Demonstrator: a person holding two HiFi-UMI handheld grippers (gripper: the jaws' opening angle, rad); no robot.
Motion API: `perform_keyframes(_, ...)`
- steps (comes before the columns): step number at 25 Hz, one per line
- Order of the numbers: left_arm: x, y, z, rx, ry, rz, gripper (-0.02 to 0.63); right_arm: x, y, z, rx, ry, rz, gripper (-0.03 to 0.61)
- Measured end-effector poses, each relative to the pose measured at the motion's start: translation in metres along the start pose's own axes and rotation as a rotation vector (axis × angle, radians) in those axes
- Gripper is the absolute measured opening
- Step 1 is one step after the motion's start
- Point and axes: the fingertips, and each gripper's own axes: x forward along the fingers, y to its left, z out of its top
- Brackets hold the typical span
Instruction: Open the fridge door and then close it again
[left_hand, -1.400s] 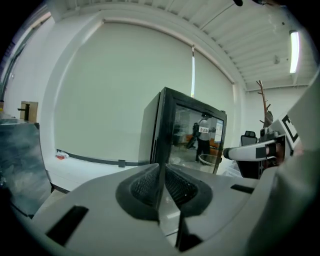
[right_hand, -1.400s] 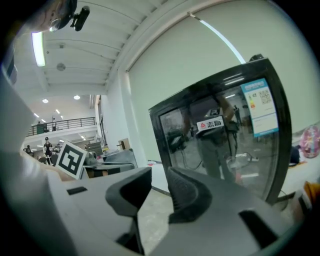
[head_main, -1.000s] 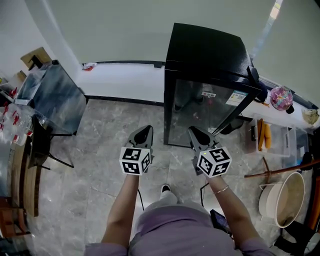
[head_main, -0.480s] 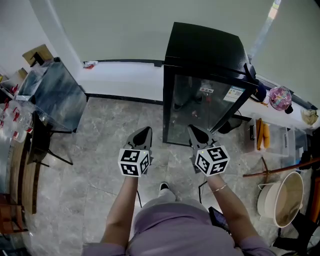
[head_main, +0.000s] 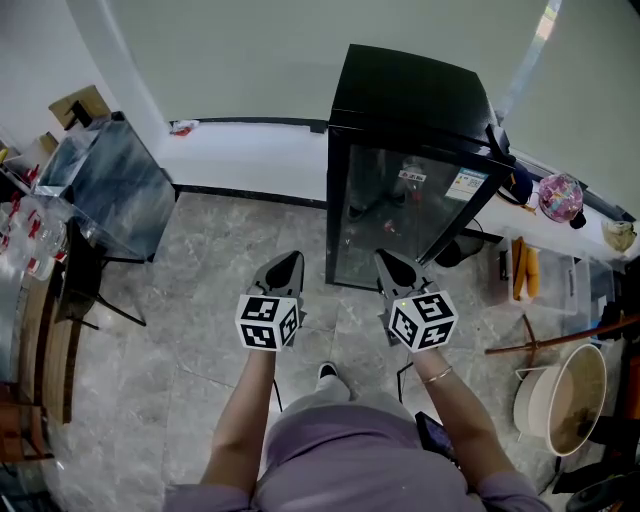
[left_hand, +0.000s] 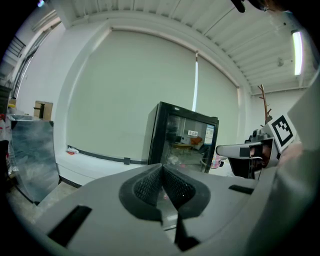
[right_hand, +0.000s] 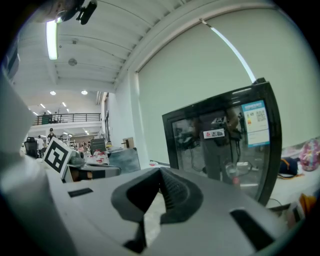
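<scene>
Fridge: we saw the black box-shaped fridge standing on the floor against the pale wall. It stood ahead of both grippers, a little to the right, and both gripper views looked towards it.
Door: its black-framed glass door faced us and lay shut against the cabinet. A small white sticker and a blue-and-white label sat near its top.
Left gripper: we held the grey left gripper above the floor, short of the door and clear of it. Its dark ribbed pads were pressed together at the tips, and it held nothing.
Right gripper: the grey right gripper hung beside the left one and nearer the door's lower edge, without touching it. Its dark ribbed pads also met at the tips, and nothing was in its grasp.
Floor: grey marbled stone tiles lay under both grippers.
Left side: a blue-grey glossy tabletop stood well apart from the fridge.
Right side: a round beige basin and a pink patterned ball lay beyond the fridge.
Wall base: a low white ledge ran along it up to the fridge.
</scene>
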Motion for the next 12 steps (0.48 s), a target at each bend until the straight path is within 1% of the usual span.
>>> perform_keyframes(12, -0.0015, 0.0015, 0.0002, -0.001, -0.005, 0.008, 0.003, 0.0010, 0.0020, -0.0025, -0.018, 0.008, 0.003, 0.003)
